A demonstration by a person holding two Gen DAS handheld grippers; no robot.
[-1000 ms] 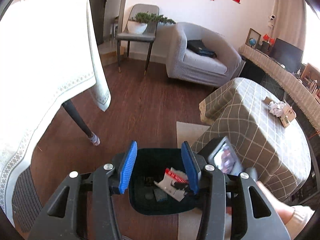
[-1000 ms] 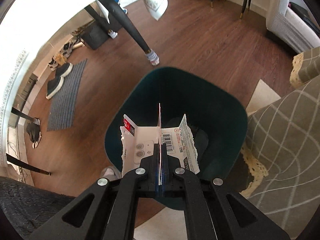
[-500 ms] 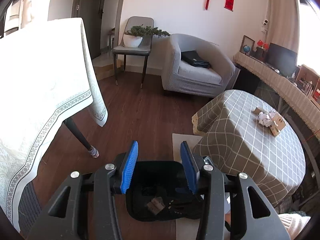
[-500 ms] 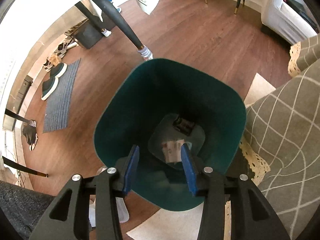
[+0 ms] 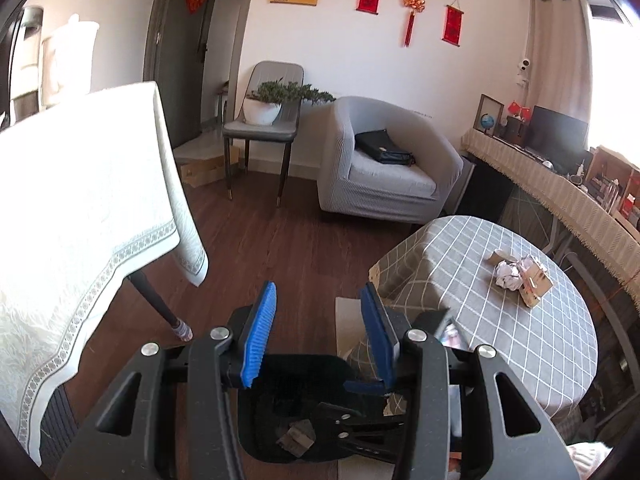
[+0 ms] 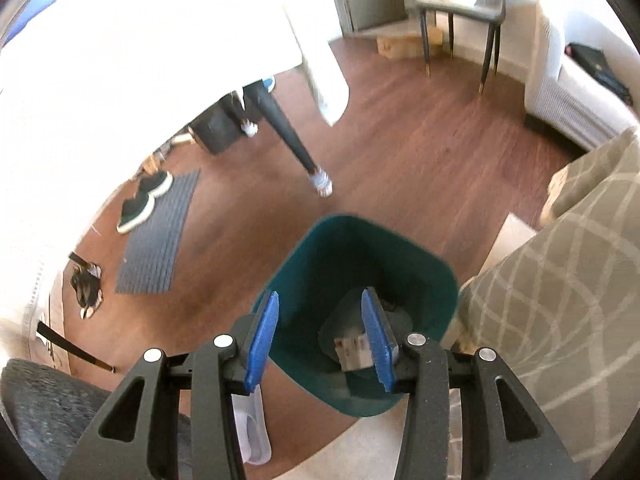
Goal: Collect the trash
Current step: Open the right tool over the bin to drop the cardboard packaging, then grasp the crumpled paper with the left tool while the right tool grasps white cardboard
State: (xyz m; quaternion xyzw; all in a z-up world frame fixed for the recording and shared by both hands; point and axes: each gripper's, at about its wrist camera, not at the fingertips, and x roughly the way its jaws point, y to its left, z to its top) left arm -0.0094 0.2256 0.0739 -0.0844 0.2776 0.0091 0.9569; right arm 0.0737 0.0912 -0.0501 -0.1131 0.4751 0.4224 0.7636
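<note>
Blue pads frame our left view: the left gripper (image 5: 318,332) stands with its jaws parted and nothing between them, hovering over the dark green bin (image 5: 256,436) that sits on the wood floor below. Ahead and to the right, on the checked tablecloth (image 5: 532,340) of the round table, lie the remaining pieces: a crumpled paper ball (image 5: 509,275) touching a small cardboard box (image 5: 534,285), with a torn scrap of card (image 5: 500,257) just behind them. The box's long axis runs away from us and slightly rightward. Part of the right gripper's black frame shows low in this view, over the bin.

In our right view, the right gripper (image 6: 320,340) also stands released, empty, pointing steeply down into the same bin (image 6: 304,268). A printed paper packet (image 6: 352,350) rests on the bin's bottom beside darker scraps. The picture is smeared, so finer detail is lost. The checked tablecloth (image 6: 560,300) rises just beside the bin on the right; the table-top pile is out of this frame.

We judge the next pickup turns on that pile lying up and to the right of both tools, on the side of the right gripper.
</note>
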